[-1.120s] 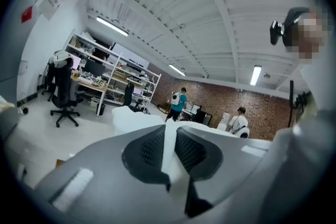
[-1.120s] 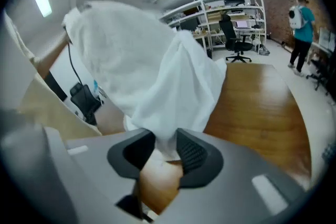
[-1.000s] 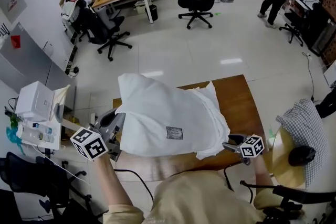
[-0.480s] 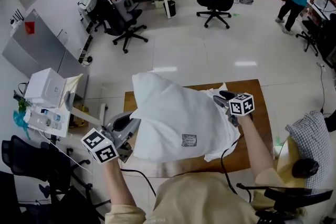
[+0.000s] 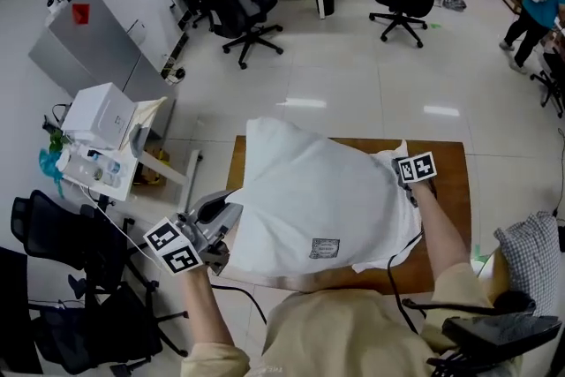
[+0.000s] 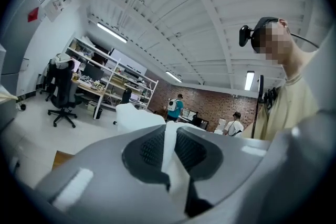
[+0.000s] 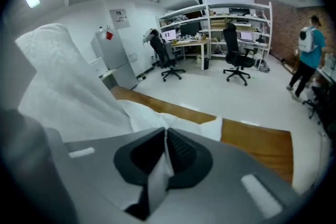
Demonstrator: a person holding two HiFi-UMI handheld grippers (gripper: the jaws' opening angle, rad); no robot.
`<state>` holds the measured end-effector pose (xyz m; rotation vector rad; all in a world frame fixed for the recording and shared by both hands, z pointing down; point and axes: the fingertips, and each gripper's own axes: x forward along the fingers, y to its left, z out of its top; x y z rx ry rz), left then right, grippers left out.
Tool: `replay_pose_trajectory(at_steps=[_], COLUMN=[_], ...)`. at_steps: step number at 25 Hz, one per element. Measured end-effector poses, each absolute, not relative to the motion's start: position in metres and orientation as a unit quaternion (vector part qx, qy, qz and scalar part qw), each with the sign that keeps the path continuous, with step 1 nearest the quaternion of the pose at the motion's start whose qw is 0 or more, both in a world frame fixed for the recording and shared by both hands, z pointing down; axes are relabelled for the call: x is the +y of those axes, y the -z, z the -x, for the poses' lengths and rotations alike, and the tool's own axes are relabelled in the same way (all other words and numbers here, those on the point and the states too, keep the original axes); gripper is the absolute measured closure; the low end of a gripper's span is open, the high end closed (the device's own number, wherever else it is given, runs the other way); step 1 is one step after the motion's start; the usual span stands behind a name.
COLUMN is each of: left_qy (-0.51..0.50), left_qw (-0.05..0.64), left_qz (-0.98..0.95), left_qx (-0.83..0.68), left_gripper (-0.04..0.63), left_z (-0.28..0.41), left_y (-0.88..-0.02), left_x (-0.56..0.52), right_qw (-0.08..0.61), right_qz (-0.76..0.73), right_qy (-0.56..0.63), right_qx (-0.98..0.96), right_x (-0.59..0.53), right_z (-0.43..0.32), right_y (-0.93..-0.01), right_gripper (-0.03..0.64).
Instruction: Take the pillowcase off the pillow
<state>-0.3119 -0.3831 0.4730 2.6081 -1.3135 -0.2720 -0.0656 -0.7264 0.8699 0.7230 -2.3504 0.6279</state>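
White cloth of the pillowcase [image 5: 327, 190] is held in both grippers. The left gripper [image 6: 169, 136] has its jaws pressed together on a fold at the near left corner. The right gripper [image 7: 166, 136], whose jaws have just been closing, now pinches a thin fold at the slack far right end. The step is judged to be the first pull. It goes best if the left side anchors the filling through the cloth while the right draws the loose end steadily away and level, since a pinch on cover alone would only stretch it. The case lies across the wooden table [image 5: 446, 190], puffed and raised at its far left corner and flat and rumpled at the right, with a small label near the front edge. The pillow stays fully covered.
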Motion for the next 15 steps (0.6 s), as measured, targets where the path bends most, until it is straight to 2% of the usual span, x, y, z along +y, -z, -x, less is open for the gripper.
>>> replay_pose_trajectory(at_steps=[3, 5, 9, 11, 13, 14, 15], left_qy=[0.091, 0.092, 0.099, 0.103, 0.111, 0.113, 0.115], left_qw=[0.123, 0.132, 0.134, 0.131, 0.124, 0.120, 0.116], left_qz=[-0.873, -0.873, -0.872, -0.871, -0.875, -0.877, -0.879], left_qx=[-0.463, -0.461, -0.460, -0.461, -0.455, -0.451, -0.447], left_gripper=[0.563, 0.563, 0.563, 0.563, 0.563, 0.563, 0.563], left_z=[0.328, 0.314, 0.289, 0.300, 0.319, 0.327, 0.333], left_y=[-0.488, -0.498, -0.510, -0.502, -0.488, -0.480, -0.474], left_x=[-0.377, -0.383, -0.401, -0.400, -0.393, -0.390, -0.390], right_qw=[0.352, 0.353, 0.231, 0.179, 0.177, 0.188, 0.198], right_qz=[-0.327, -0.349, -0.345, -0.341, -0.330, -0.319, -0.308], right_qy=[-0.211, -0.204, -0.251, -0.269, -0.230, -0.198, -0.172], right_qx=[-0.851, -0.844, -0.875, -0.883, -0.898, -0.908, -0.914], right_x=[-0.742, -0.752, -0.750, -0.725, -0.679, -0.654, -0.630], right_z=[0.028, 0.001, 0.004, 0.012, 0.023, 0.027, 0.029], right_y=[-0.905, -0.922, -0.899, -0.864, -0.821, -0.807, -0.798], right_gripper=[0.606, 0.606, 0.594, 0.513, 0.382, 0.354, 0.354])
